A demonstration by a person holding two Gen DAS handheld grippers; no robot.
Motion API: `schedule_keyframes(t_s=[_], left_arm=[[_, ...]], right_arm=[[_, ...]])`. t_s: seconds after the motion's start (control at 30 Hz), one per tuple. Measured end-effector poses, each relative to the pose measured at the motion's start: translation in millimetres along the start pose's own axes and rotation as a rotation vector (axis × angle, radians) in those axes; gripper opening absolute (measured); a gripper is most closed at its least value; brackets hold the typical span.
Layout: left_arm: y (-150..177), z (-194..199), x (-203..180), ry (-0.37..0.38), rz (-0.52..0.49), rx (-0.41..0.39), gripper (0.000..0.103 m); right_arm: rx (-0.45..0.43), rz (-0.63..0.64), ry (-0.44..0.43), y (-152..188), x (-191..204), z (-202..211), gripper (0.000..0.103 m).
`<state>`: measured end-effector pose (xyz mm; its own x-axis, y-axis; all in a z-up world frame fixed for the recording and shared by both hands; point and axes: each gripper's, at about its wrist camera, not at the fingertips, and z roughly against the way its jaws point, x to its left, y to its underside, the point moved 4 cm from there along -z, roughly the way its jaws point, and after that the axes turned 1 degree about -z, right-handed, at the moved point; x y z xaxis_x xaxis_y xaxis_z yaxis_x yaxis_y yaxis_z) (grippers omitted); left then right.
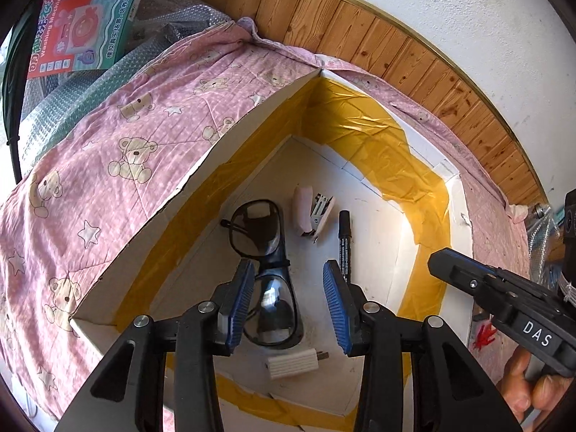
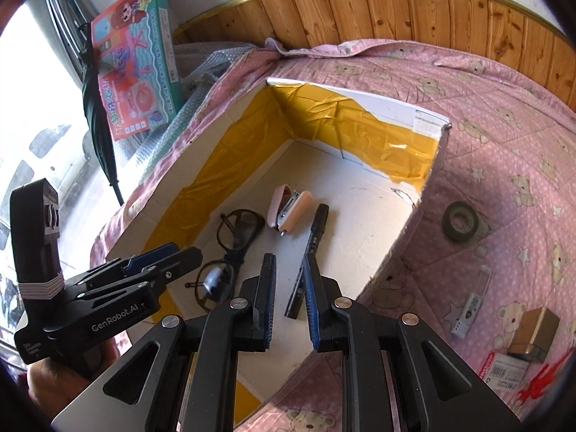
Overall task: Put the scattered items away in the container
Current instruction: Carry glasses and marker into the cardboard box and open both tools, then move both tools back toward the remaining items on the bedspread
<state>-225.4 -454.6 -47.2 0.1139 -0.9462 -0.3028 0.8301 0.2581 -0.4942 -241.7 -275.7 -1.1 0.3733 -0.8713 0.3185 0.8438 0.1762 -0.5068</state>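
Note:
A white cardboard box (image 1: 273,104) lined with yellow tape lies open on a pink bear-print sheet. On its floor are black glasses (image 1: 255,230), a pink stapler (image 1: 313,212), a black marker (image 1: 345,237) and a white plug (image 1: 291,361). My left gripper (image 1: 289,288) hangs open and empty just above the glasses. My right gripper (image 2: 289,270) is open and empty over the box's near part (image 2: 396,104), above the marker (image 2: 316,226), with the stapler (image 2: 289,210) and glasses (image 2: 237,230) beyond. The left gripper (image 2: 180,252) shows at its left.
Right of the box on the sheet (image 2: 504,144) lie a dark tape roll (image 2: 460,221), a clear packet (image 2: 471,302), a small brass-coloured box (image 2: 532,334) and a red item (image 2: 540,385). A toy box (image 2: 140,61) leans at the back left. A wooden panel (image 2: 396,3) runs behind.

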Motion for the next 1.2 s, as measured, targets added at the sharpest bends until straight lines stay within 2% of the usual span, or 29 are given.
schedule_keyframes(t_s=[0.13,0.4,0.47,0.6,0.7,0.77,0.83,0.93,1.2], left_arm=[[9.4,2.9,-5.7,-0.036,-0.031,0.008,0.042],[35.0,18.3,-12.8,-0.064,-0.02,0.035,0.042],[40.0,21.7,-14.7,-0.07,-0.017,0.037,0.042],[41.9,42.4,-21.9,-0.034,0.012,-0.006,0.042],[44.1,56.6,-38.1,-0.021,-0.015,-0.03,0.042],[48.2,64.6,-53.3,-0.004,-0.055,-0.049,0.042],[54.9,64.2,-66.5,-0.017,-0.091,-0.038,0.042],[65.0,70.1,-89.5,0.025,-0.125,-0.043,0.042],[88.4,75.0,-167.0,0.087,-0.296,-0.053,0.042]], right_arm=[[-0.012,0.003,-0.008,14.5,-1.2,10.6,0.018],[-0.017,-0.006,-0.042,31.0,0.3,24.5,0.017],[-0.045,-0.008,-0.056,32.0,3.1,35.8,0.018],[-0.074,-0.006,-0.065,39.9,6.8,52.7,0.02],[-0.124,-0.009,-0.055,50.4,6.2,73.6,0.02],[-0.134,-0.007,-0.057,59.5,4.5,80.6,0.024],[-0.122,-0.036,-0.044,71.7,-5.1,81.7,0.025],[-0.175,-0.096,-0.075,90.5,-25.1,102.3,0.027],[-0.174,-0.298,-0.038,140.0,-105.9,119.5,0.027]])
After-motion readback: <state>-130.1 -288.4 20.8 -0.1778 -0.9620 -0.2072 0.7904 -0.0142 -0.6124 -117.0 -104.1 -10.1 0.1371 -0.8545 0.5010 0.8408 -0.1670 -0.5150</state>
